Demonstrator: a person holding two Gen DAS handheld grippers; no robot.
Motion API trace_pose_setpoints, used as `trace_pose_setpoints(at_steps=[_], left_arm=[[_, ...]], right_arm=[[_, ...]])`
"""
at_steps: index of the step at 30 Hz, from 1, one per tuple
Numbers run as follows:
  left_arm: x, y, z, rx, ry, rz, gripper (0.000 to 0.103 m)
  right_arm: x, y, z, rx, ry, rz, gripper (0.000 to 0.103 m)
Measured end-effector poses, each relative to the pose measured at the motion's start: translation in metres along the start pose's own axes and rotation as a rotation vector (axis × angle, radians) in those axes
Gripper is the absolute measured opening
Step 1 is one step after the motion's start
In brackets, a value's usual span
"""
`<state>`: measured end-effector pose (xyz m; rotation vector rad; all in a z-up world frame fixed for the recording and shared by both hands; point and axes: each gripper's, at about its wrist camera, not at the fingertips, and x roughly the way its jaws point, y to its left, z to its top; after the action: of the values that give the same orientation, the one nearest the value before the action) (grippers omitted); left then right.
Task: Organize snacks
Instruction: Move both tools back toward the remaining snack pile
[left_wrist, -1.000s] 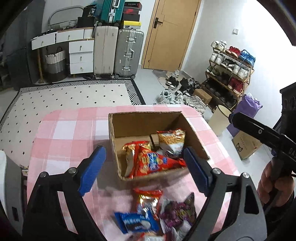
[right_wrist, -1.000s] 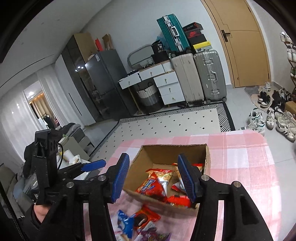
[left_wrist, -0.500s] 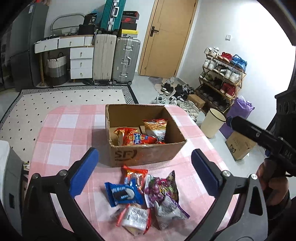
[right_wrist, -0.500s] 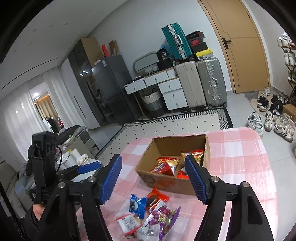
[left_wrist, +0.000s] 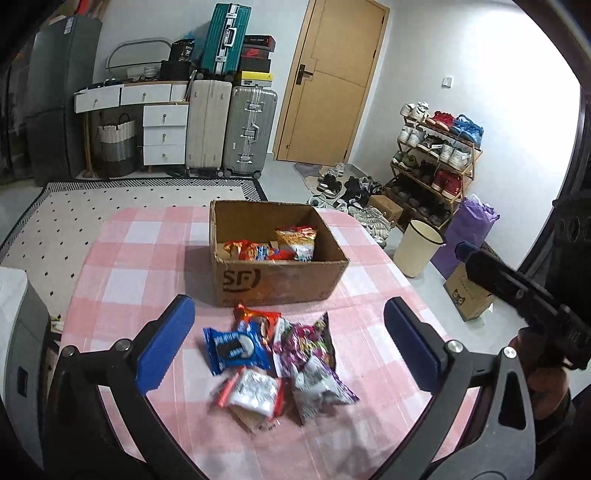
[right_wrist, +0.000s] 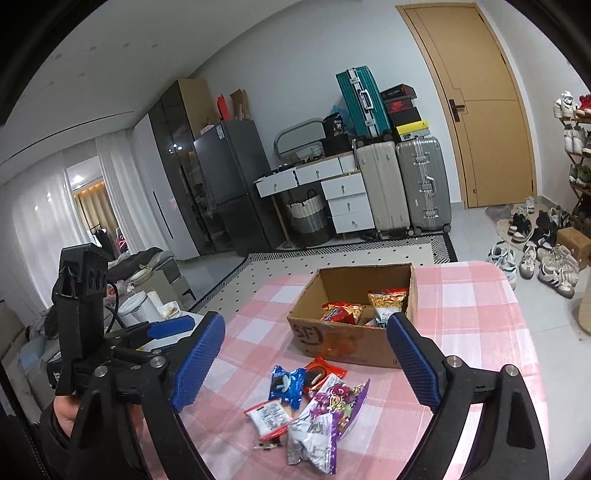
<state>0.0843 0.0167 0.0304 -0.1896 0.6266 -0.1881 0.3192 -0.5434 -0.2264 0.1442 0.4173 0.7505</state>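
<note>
Snacks (left_wrist: 273, 354) sharp from right wrist (right_wrist: 306, 406), motion-blurred from left.

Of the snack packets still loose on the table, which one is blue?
The blue cookie packet, with round black-and-white cookies printed on it, at the pile's left edge in the left wrist view. The red, purple and white packets beside it carry no blue.

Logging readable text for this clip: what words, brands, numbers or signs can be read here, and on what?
"SF": printed in dark ink on the front wall of the cardboard box.
A swoosh logo, no words: on the red shoe box stacked behind the suitcases.
Blue cookie packet: cookie picture only, lettering too blurred.
Purple snack bags, white packet, packets inside the box: print too small or blurred.
Small black box on the desk: digits unclear.
</note>
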Motion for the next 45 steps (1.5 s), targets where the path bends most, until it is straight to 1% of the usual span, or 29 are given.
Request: trace_pose_setpoints(at_steps=[2,3,6,8,13,15,22,26,29,35,40,45], left_arm=[[-0.013,-0.003,-0.008,0.001,-0.018,-0.004,0.102],[-0.018,-0.004,-0.011,0.000,-0.023,-0.002,0.102],[-0.026,-0.005,-0.020,0.001,-0.016,-0.005,0.102],[-0.029,-0.004,-0.027,0.000,-0.013,-0.013,0.102],[-0.028,0.004,-0.048,-0.027,0.006,-0.006,0.102],[-0.022,0.009,-0.053,-0.045,0.027,-0.008,0.102],[-0.012,0.020,-0.074,-0.065,0.035,0.001,0.102],[-0.001,0.026,-0.084,-0.072,0.045,0.002,0.102],[0.011,0.032,-0.092,-0.093,0.067,-0.010,0.102],[0.028,0.041,-0.106,-0.100,0.081,-0.013,0.102],[0.047,0.047,-0.114,-0.107,0.100,-0.014,0.102],[0.057,0.054,-0.120,-0.120,0.107,-0.023,0.102]], right_arm=[[-0.008,0.008,-0.007,-0.028,-0.003,-0.012,0.093],[-0.007,0.008,-0.005,-0.036,-0.003,-0.017,0.094],[-0.013,0.014,-0.015,-0.047,0.000,-0.020,0.095],[-0.015,0.018,-0.020,-0.044,0.003,-0.017,0.096],[-0.015,0.024,-0.039,-0.036,0.029,-0.021,0.097],[-0.011,0.026,-0.044,-0.040,0.041,-0.032,0.097],[0.009,0.023,-0.071,-0.024,0.105,-0.046,0.097],[0.024,0.016,-0.085,-0.003,0.143,-0.040,0.097],[0.040,0.011,-0.096,0.013,0.176,-0.033,0.097],[0.066,0.000,-0.116,0.061,0.245,0.003,0.097],[0.084,-0.011,-0.127,0.090,0.277,0.010,0.097],[0.100,-0.021,-0.134,0.123,0.307,0.016,0.097]])
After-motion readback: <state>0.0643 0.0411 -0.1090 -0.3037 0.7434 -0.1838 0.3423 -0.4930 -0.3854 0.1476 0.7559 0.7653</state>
